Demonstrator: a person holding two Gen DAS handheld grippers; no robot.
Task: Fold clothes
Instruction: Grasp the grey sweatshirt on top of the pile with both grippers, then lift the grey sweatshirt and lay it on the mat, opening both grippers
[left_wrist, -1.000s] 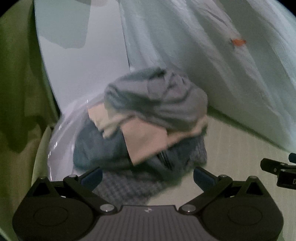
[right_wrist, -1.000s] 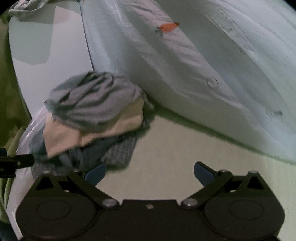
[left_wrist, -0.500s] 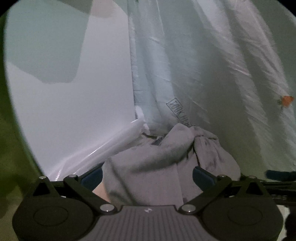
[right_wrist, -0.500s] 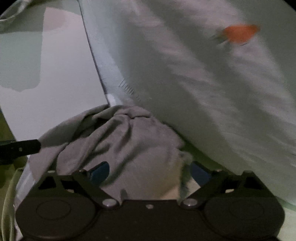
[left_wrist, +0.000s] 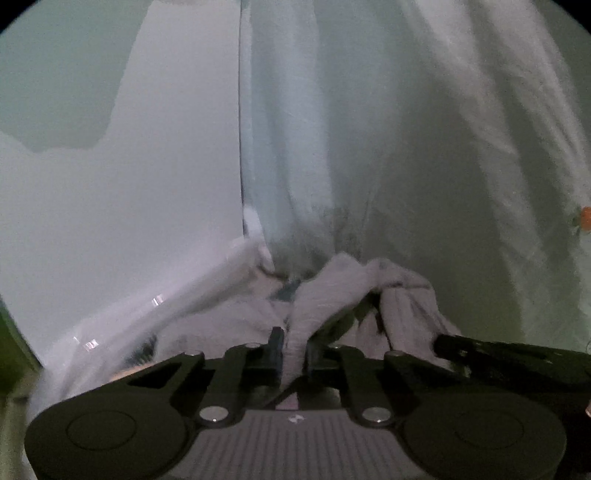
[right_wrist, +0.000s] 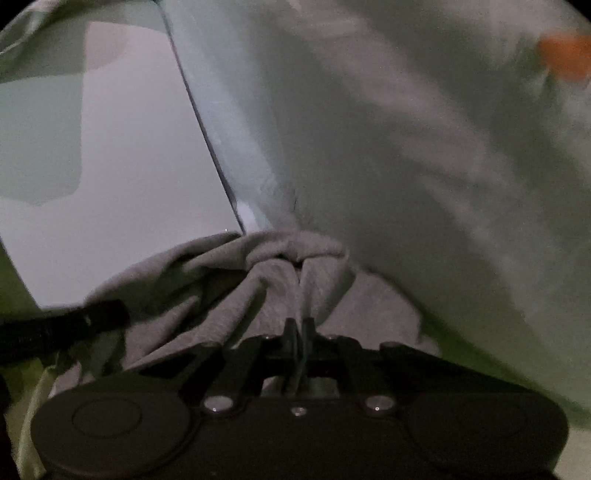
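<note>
No readable text, label, brand or number anywhere in view.

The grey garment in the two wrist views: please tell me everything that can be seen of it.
The grey garment looks like soft, matte knit cloth, plain grey, crumpled into deep folds; what kind of clothing it is cannot be told. It lies bunched at the foot of a pale draped sheet, beside a white panel. The left gripper is shut on a raised ridge of it, and the right gripper is shut on another pinched fold. The cloth pulls up toward both grips.
</note>
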